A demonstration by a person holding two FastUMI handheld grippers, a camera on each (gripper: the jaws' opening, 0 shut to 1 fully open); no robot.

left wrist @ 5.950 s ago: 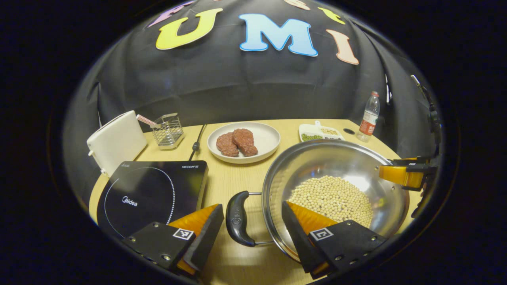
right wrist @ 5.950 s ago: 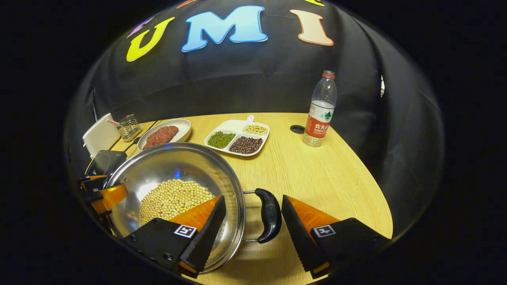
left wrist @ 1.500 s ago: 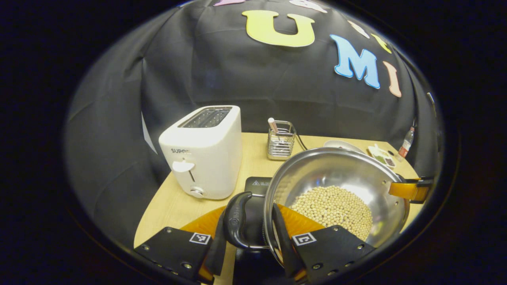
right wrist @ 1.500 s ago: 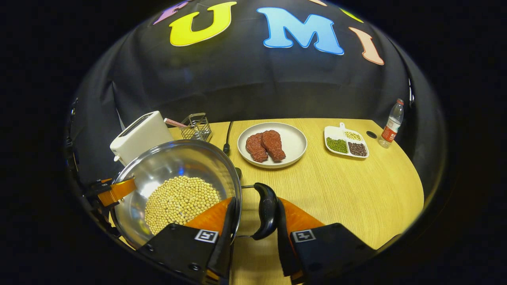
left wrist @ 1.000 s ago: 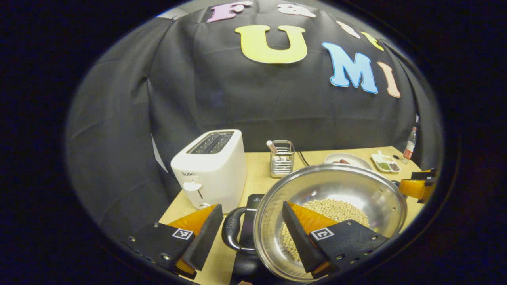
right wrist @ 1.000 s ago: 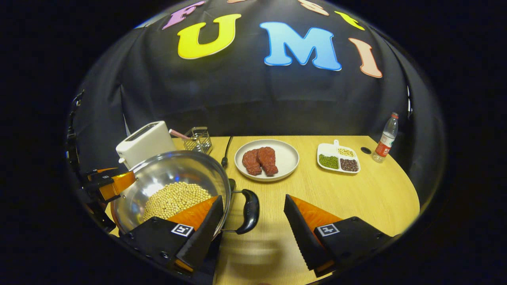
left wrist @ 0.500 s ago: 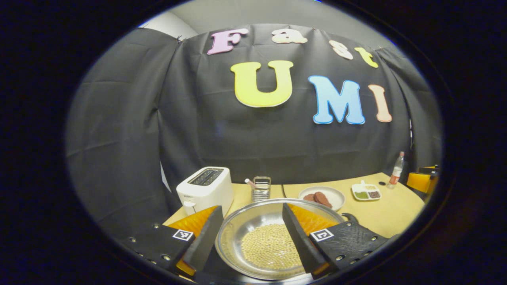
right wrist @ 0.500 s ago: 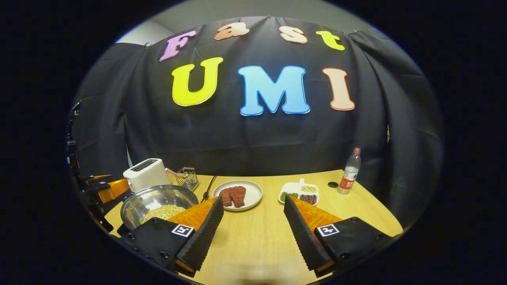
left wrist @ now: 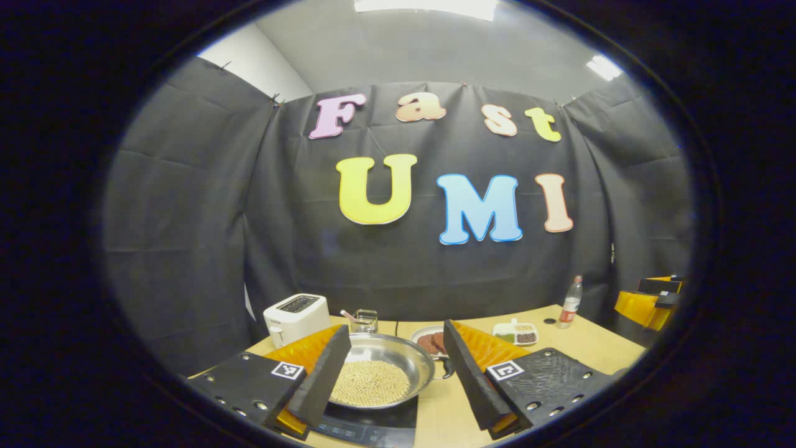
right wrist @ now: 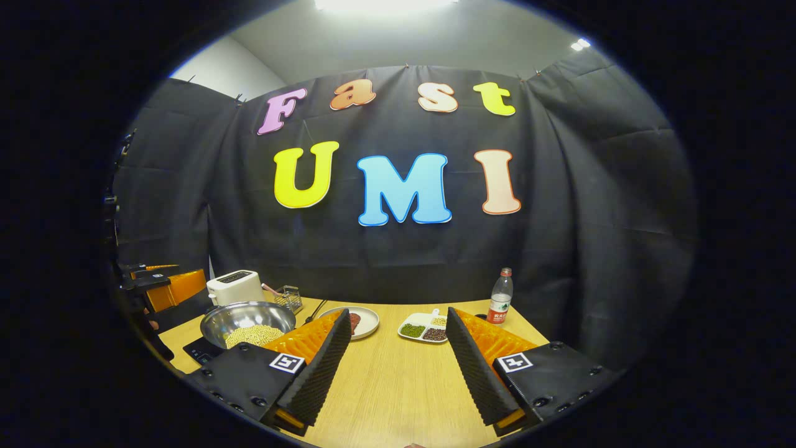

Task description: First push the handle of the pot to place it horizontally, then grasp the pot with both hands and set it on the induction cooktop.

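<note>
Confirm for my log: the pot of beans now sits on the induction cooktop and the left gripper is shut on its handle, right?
Not quite. In the left gripper view the pot does sit on the induction cooktop, but the left gripper is open, holding nothing.

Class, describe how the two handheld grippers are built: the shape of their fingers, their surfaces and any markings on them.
The left gripper and the right gripper look alike. Each has two wedge-shaped fingers that taper forward to a point, with finely ridged inner faces. Each finger sits on a flat plate studded with small screws and carries a square black-and-white marker.
</note>
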